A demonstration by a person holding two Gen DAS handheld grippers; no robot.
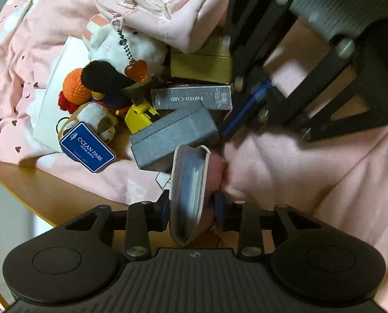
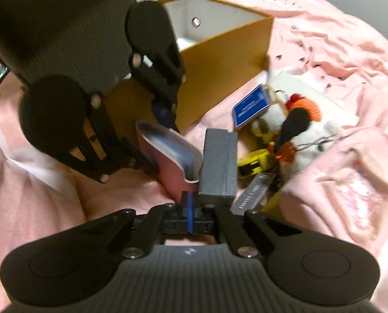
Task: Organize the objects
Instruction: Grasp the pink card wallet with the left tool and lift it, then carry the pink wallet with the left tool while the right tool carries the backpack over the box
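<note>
My left gripper (image 1: pixel 191 203) is shut on a pink pouch (image 1: pixel 190 195) with a grey-blue inside, held just above the pink blanket. The pouch also shows in the right wrist view (image 2: pixel 173 161), with the left gripper (image 2: pixel 165 140) around it. My right gripper (image 2: pixel 190 208) is shut and empty, its blue pads pressed together beside a grey box (image 2: pixel 218 164). The right gripper also shows in the left wrist view (image 1: pixel 235 120), above the grey box (image 1: pixel 173 138). An open orange box (image 2: pixel 220 52) with a white inside stands behind.
A pile lies on the blanket: a grey photo card box (image 1: pixel 191 97), a gold box (image 1: pixel 201 67), a yellow tape measure (image 1: pixel 139 117), plush toys (image 1: pixel 102 86), a blue Ocean Park tag (image 1: pixel 87 147), a pink bag (image 1: pixel 165 5) and a white sheet (image 1: pixel 53 99).
</note>
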